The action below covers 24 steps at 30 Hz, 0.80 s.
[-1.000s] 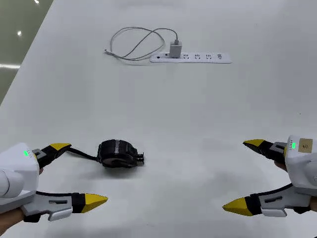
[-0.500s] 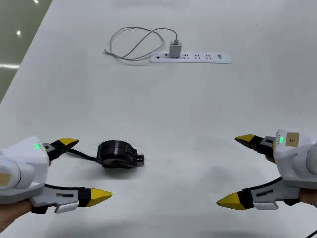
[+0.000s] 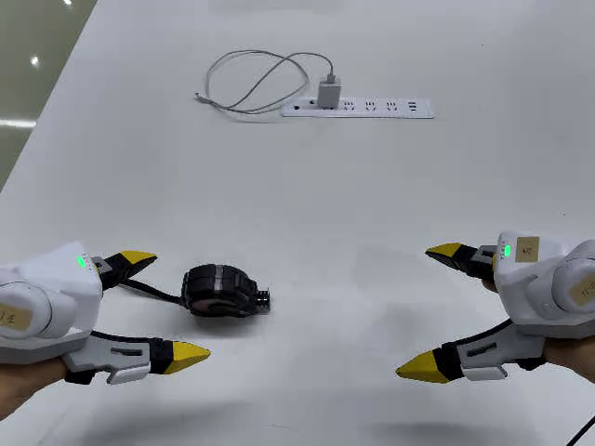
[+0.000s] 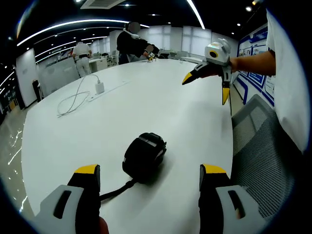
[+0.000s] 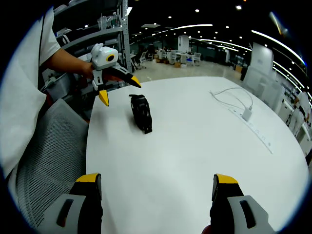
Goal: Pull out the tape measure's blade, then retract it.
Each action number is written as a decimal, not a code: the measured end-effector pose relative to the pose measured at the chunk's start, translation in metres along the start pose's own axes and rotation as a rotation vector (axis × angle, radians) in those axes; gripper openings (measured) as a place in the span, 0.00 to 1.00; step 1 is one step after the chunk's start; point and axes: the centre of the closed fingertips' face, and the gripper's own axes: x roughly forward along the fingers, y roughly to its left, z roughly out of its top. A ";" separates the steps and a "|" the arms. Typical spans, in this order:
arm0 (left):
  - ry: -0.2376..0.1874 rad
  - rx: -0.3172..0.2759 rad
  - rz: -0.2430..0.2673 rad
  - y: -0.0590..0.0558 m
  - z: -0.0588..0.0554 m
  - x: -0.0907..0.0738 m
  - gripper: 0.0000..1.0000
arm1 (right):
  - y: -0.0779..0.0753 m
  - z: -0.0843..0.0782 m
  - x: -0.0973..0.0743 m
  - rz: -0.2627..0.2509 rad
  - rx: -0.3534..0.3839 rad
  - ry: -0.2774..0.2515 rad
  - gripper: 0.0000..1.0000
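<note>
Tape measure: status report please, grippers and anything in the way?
Left gripper open, tape measure just ahead of it. Right gripper open, well apart. Blade in. Nothing blocking.

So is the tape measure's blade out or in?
In: the tape measure shows only its end hook at the mouth, no blade across the table.

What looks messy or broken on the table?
Nothing stands out. The tape measure sits whole on the table, its strap trailing toward the left gripper. The cable by the power strip is loosely looped, not tangled.
</note>
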 end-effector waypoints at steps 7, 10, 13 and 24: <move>0.018 0.023 -0.019 0.003 0.000 0.005 0.78 | -0.002 0.002 0.005 0.007 -0.010 0.003 0.92; 0.037 0.034 -0.035 0.004 -0.003 0.007 0.78 | -0.003 0.002 0.007 0.012 -0.014 0.006 0.92; 0.054 0.044 -0.049 0.004 -0.006 0.009 0.77 | -0.003 0.004 0.009 0.016 -0.016 0.008 0.92; 0.086 0.074 -0.082 0.009 -0.008 0.016 0.70 | -0.005 0.010 0.014 0.022 -0.020 0.002 0.92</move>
